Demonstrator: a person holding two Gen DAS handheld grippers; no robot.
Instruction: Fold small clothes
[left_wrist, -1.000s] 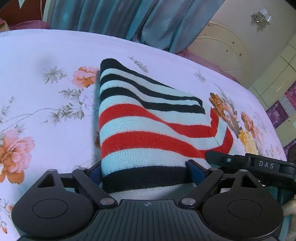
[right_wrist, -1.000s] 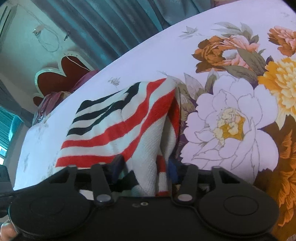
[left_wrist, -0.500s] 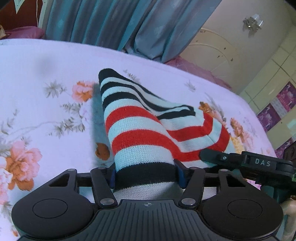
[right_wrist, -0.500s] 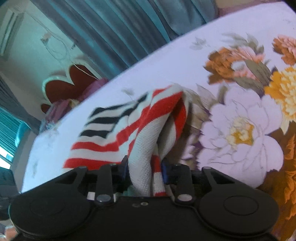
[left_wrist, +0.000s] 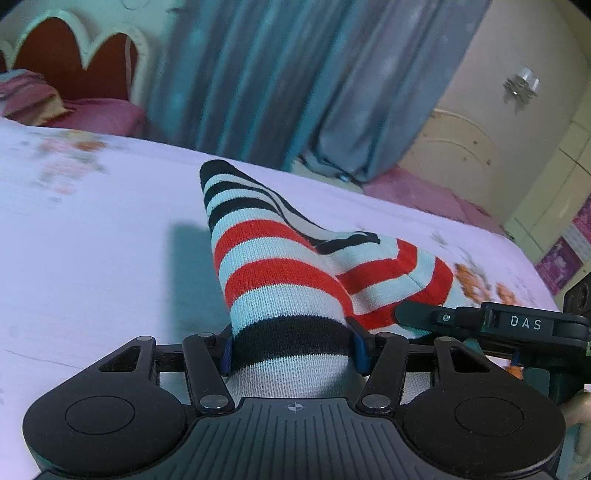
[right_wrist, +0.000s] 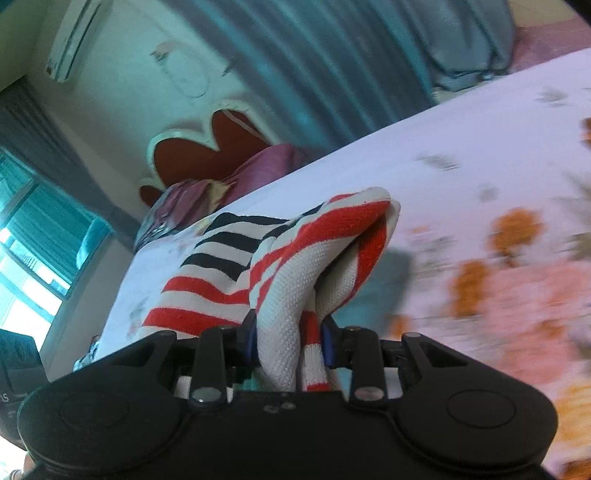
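A small knitted garment striped red, black and pale blue is lifted off the floral bed sheet. My left gripper is shut on its black-striped edge. My right gripper is shut on a bunched red and white edge of the same striped garment. The right gripper also shows at the right of the left wrist view, close beside the left one. The far end of the garment hangs toward the sheet.
The bed sheet is white with orange and pink flowers. Pink pillows and a red and white headboard lie at the far end. Blue curtains hang behind the bed.
Both grippers have closed tighter on the garment and lifted it up off the sheet. The views tilt upward, and the garment hangs more bunched between them.
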